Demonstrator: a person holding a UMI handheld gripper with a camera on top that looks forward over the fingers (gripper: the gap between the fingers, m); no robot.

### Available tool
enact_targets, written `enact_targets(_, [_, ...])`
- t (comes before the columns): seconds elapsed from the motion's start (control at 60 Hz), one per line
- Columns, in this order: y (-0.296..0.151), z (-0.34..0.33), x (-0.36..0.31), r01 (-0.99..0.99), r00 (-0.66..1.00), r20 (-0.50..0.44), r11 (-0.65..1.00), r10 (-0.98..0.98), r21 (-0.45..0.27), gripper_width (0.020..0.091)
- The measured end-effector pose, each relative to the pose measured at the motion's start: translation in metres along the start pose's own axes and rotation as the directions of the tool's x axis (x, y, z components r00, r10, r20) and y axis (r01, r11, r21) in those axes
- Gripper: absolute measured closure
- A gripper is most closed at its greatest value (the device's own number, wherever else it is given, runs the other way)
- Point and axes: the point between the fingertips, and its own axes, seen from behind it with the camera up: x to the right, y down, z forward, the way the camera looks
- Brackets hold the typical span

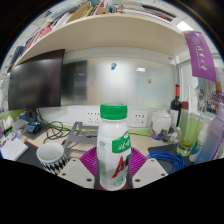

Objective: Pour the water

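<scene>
A white plastic bottle (pixel 114 148) with a green cap and green and red lettering stands upright between my gripper's (pixel 113 168) two purple pads (pixel 89 162). Both pads press on its sides, so the gripper is shut on it. A white paper cup (pixel 50 154) with a dark pattern stands on the desk to the left of the fingers, apart from the bottle. The bottle's base is hidden below the fingers.
A dark monitor (pixel 38 82) stands at the back left under a shelf of books (pixel 90 12). Green and blue cables (pixel 168 156) lie on the desk. A dark bottle (pixel 177 104) and white containers (pixel 160 122) stand at the back right. A purple banner (pixel 200 55) hangs at right.
</scene>
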Motion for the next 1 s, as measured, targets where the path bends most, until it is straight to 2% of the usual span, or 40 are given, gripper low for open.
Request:
enact_targets(0.083, [-0.001,0.001,0.001,0.0,1.0,-0.006,1.0,0.0,0.004,0.0694])
enact_targets(0.133, [-0.002,0.001,0.001,0.006,1.0,-0.009,1.0,-0.006,0.004,0.0621])
enact_targets(0.2, [-0.001,0.001,-0.001,0.016,1.0,-0.007,1.0,-0.016,-0.009,0.0559])
enact_targets(0.283, [0.005,-0.004,-0.004,0.006,1.0,-0.005,0.998,-0.007,-0.057,0.0369])
enact_targets(0.333, [0.005,-0.013,-0.005,0.013,1.0,-0.006,0.998,-0.014,-0.062,0.0319])
enact_targets(0.517, [0.023,-0.084,-0.017,-0.001,0.998,-0.06,0.986,-0.009,-0.169,0.0324])
enact_targets(0.617, [0.008,-0.124,-0.046,-0.056,0.997,-0.06,0.979,0.045,-0.194,0.0314])
enact_targets(0.8, [-0.055,-0.169,-0.082,-0.036,0.996,-0.081,0.988,0.024,-0.152,0.0309])
enact_targets(1.0, [-0.091,-0.193,-0.103,-0.044,0.995,-0.096,0.993,0.034,-0.113,0.0307])
